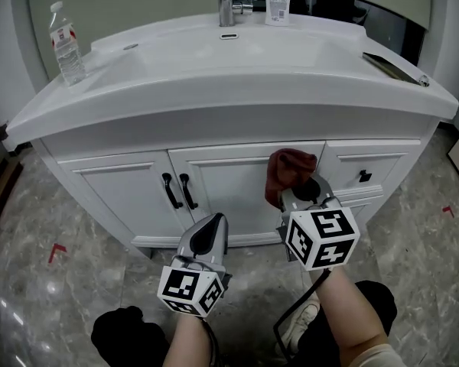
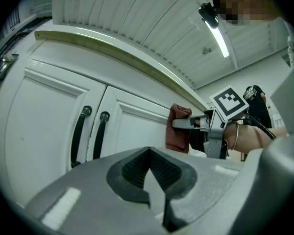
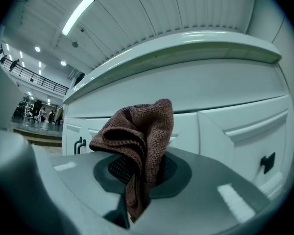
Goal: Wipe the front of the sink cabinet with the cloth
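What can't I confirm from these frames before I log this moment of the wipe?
- Whether the cloth touches the cabinet door: in the head view the cloth's own bulk covers the contact; the right gripper view shows only its near side.
- Faucet top: head view, cut off by the upper edge.
- Soap bottle print: head view, too small.
- Dark flat item right of the basin: head view, too small to identify.
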Action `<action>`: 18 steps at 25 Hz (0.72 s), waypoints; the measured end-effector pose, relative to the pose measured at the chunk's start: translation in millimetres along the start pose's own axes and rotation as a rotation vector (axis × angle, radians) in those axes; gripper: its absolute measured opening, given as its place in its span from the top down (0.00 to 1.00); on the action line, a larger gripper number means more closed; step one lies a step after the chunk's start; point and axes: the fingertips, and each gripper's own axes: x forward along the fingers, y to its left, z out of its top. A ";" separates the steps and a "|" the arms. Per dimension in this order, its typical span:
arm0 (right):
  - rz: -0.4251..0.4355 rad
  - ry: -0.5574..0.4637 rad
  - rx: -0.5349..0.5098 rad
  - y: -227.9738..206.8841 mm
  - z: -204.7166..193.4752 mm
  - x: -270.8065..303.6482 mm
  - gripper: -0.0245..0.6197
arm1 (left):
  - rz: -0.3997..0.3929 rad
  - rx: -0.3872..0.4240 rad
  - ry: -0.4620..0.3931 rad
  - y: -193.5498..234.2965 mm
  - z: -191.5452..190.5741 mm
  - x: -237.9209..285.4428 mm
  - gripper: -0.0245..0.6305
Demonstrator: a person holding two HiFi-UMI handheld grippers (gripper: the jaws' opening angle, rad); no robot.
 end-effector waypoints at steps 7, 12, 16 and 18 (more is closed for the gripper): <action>-0.073 0.010 0.104 -36.8 -4.5 -19.8 0.83 | -0.022 0.013 0.019 -23.8 -1.6 2.6 0.96; -0.079 0.004 0.131 -23.8 -3.9 -24.4 0.83 | -0.049 0.093 0.060 -40.4 -7.4 -5.9 0.96; -0.022 0.028 0.105 18.1 -16.7 -12.7 0.83 | -0.025 0.100 0.067 -23.8 -7.2 -24.5 0.96; 0.011 0.043 0.097 43.3 -23.7 -2.0 0.83 | -0.003 0.101 0.063 -9.6 -3.8 -35.1 0.96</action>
